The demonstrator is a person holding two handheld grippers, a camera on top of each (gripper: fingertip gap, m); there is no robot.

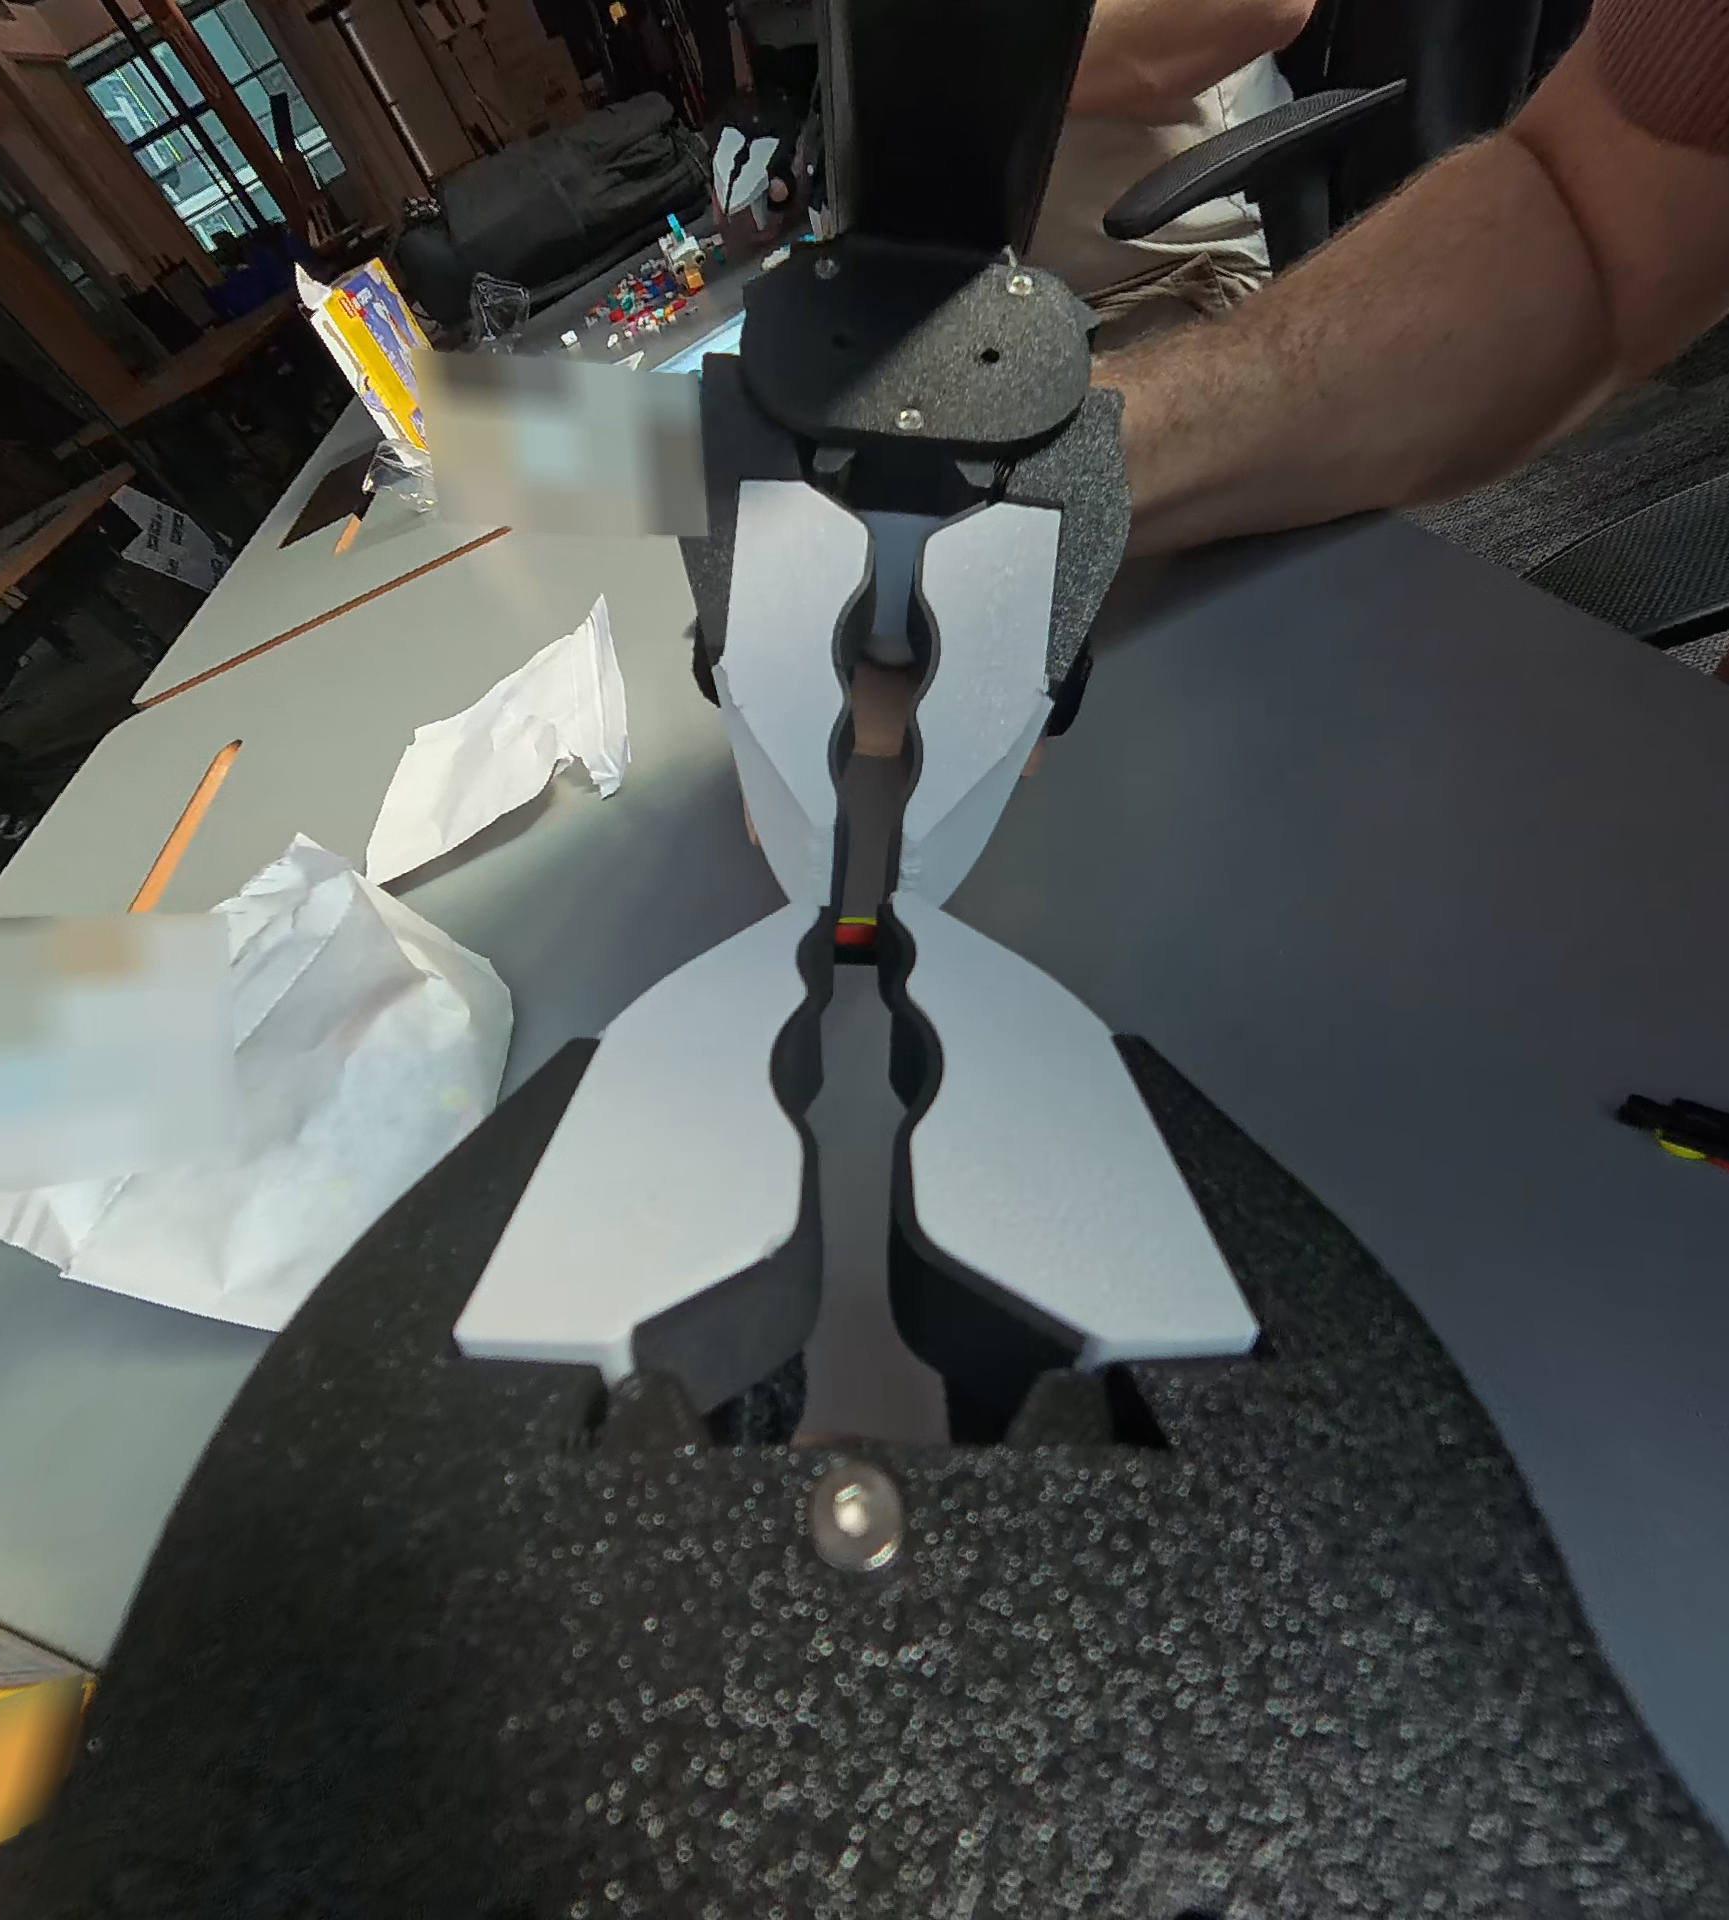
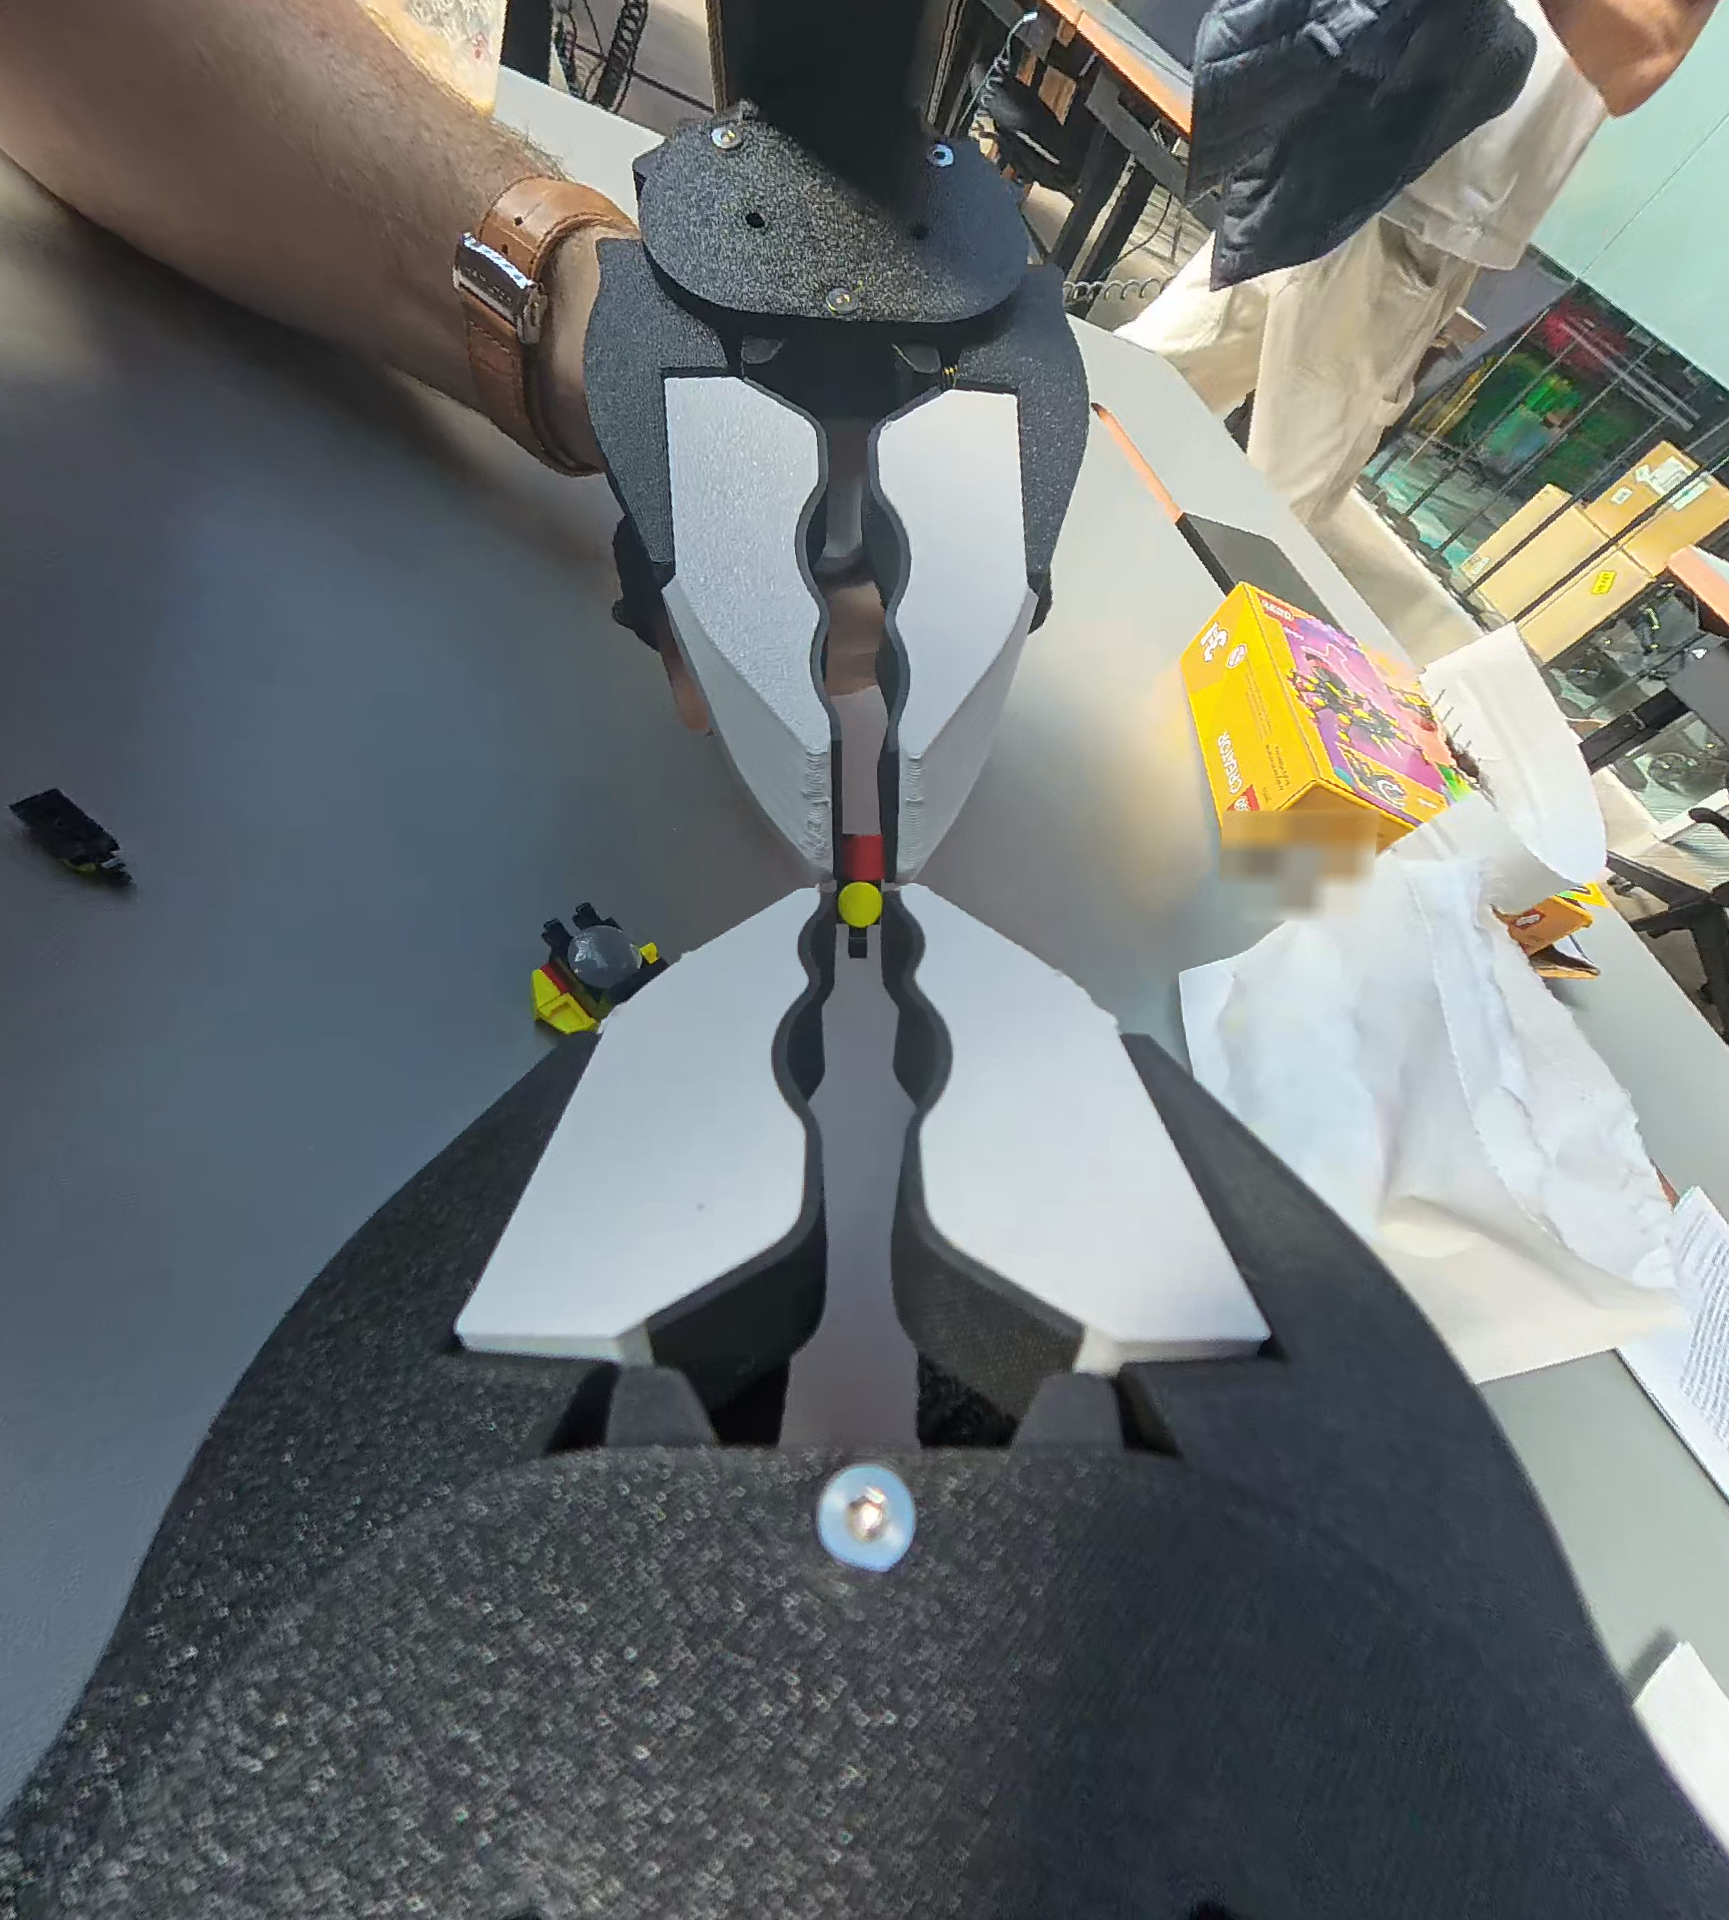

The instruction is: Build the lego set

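My left gripper (image 1: 855, 940) and right gripper (image 2: 858, 909) meet tip to tip over a grey table (image 1: 1359, 831), jaws clamped on one small red-and-yellow lego piece (image 2: 858, 878); crumpled white paper (image 1: 340, 1039) lies at nine o'clock in an office.

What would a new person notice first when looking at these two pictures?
Two tongs meet tip to tip above the grey table, the left tongs and the right tongs pinching a small red and yellow lego piece between them. Left of them lies a small black and yellow lego assembly; to the right are crumpled white paper and a yellow box.
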